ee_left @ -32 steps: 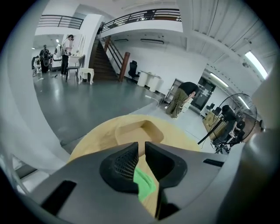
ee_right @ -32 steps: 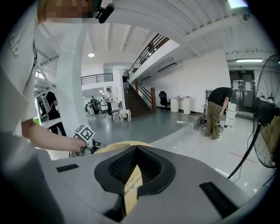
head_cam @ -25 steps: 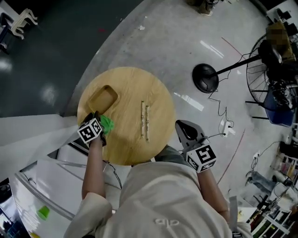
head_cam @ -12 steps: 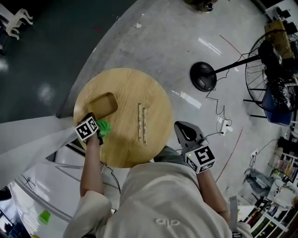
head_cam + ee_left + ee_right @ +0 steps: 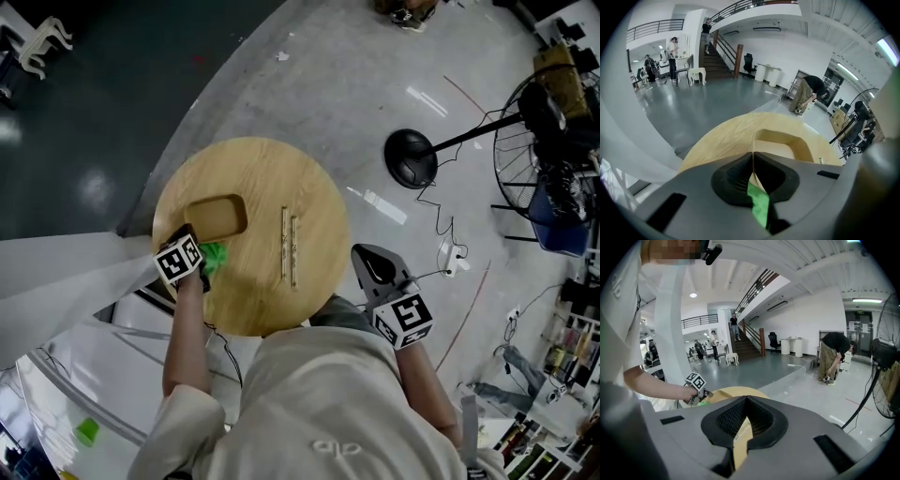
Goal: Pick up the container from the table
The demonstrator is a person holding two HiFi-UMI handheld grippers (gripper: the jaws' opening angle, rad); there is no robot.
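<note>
Fingers [image 5: 733,177] on the left gripper [image 5: 212,249] just clamped onto the wall of the container [image 5: 217,217]; right gripper [image 5: 370,262] pressed together, empty. Lifting off the desk [image 5: 309,178] looks like what's left.

- Round table [image 5: 272,169]: the far and right parts of the top lay bare, open from the floor side.
- 2 sticks [image 5: 284,244] lay side by side near the centre, right of the container [image 5: 216,216]; a bare strip ran between them.
- White panel [image 5: 56,272] closed off the near-left rim.
- Fan stand base [image 5: 412,157] stood on the floor, well apart from the right rim.
</note>
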